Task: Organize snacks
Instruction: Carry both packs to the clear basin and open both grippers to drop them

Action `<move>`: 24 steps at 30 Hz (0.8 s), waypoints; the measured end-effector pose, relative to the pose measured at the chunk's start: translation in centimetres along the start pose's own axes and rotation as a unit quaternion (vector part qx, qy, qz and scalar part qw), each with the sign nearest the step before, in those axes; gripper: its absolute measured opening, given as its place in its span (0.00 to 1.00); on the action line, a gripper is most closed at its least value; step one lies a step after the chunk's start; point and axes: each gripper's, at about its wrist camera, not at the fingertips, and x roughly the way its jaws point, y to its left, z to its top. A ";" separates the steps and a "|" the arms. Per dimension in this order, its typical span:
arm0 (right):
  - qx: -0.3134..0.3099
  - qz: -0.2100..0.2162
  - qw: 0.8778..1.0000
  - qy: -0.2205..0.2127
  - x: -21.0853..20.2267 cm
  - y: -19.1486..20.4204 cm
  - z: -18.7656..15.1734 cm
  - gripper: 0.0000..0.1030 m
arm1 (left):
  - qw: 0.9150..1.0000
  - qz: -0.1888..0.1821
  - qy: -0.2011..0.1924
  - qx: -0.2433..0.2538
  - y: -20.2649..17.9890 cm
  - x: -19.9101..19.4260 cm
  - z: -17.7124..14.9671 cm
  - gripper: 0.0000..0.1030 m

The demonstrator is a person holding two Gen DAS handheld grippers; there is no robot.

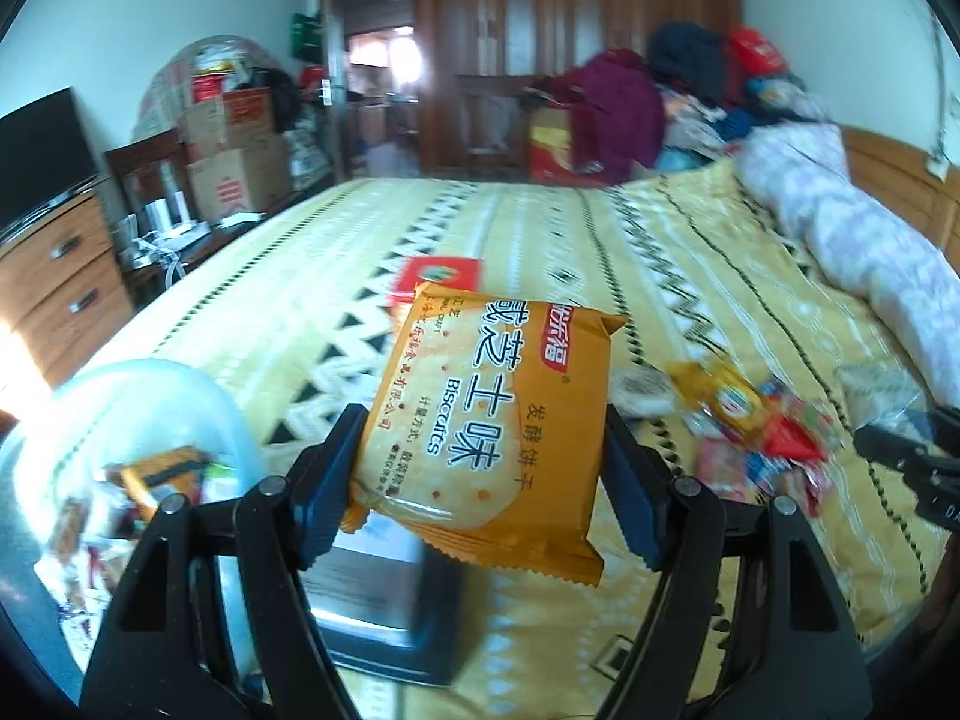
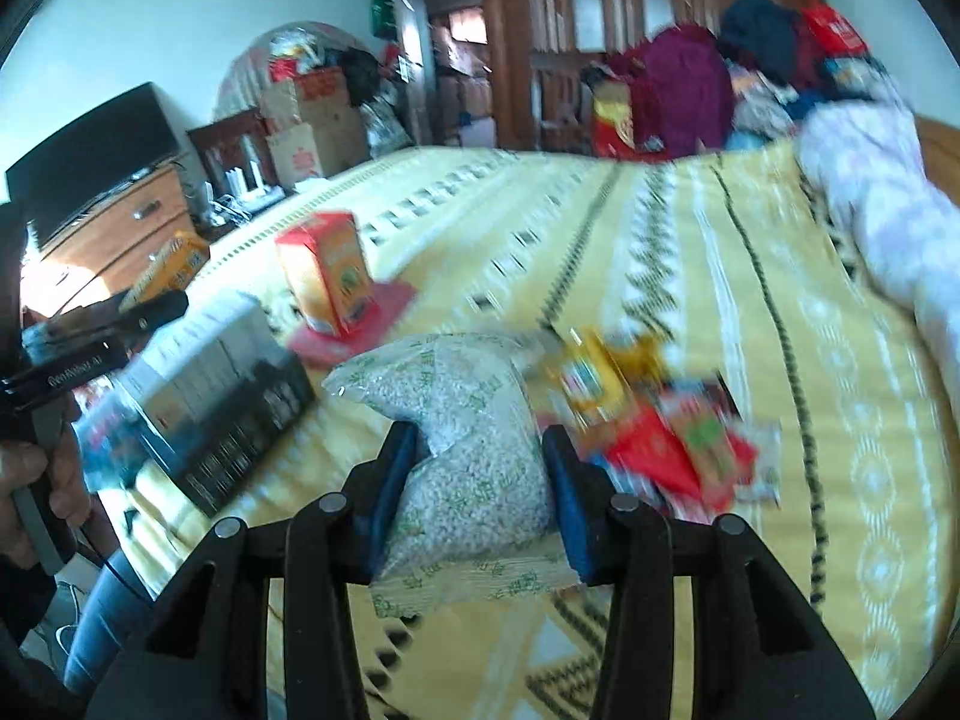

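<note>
My left gripper (image 1: 480, 474) is shut on an orange biscuit packet (image 1: 486, 420) and holds it above the yellow bedspread (image 1: 540, 228). A clear plastic container (image 1: 132, 420) with several snacks in it sits at the lower left. My right gripper (image 2: 480, 492) is shut on a clear bag of pale puffed grains (image 2: 468, 438), held just over the bed. A heap of small snack packets (image 2: 660, 432) lies to its right; it also shows in the left wrist view (image 1: 750, 438). The left gripper with its orange packet shows at the left of the right wrist view (image 2: 144, 306).
A dark flat box (image 2: 222, 414) lies on the bed near the left edge. An orange-red carton (image 2: 327, 270) stands on a red card. A rolled quilt (image 2: 888, 228) lies along the right. Drawers, cardboard boxes and a clothes pile stand beyond the bed.
</note>
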 end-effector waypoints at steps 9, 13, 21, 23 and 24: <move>-0.054 0.046 0.997 -0.036 0.4 7.2 6.9 0.46 | 0.999 0.031 -0.028 -0.026 4.1 -2.0 1.2 0.73; -0.077 0.071 0.994 -0.044 0.7 11.0 9.1 0.46 | 0.998 0.044 -0.033 -0.041 6.1 -2.6 1.5 0.73; -0.100 0.150 0.983 -0.034 2.3 19.3 12.4 0.46 | 0.991 0.096 -0.038 -0.090 12.9 -4.6 1.6 0.73; -0.100 0.178 0.979 -0.025 3.0 21.7 13.2 0.46 | 0.986 0.113 -0.032 -0.117 15.6 -4.8 1.5 0.73; -0.100 0.195 0.975 -0.018 3.5 23.4 13.7 0.46 | 0.984 0.123 -0.030 -0.129 16.8 -4.9 1.5 0.73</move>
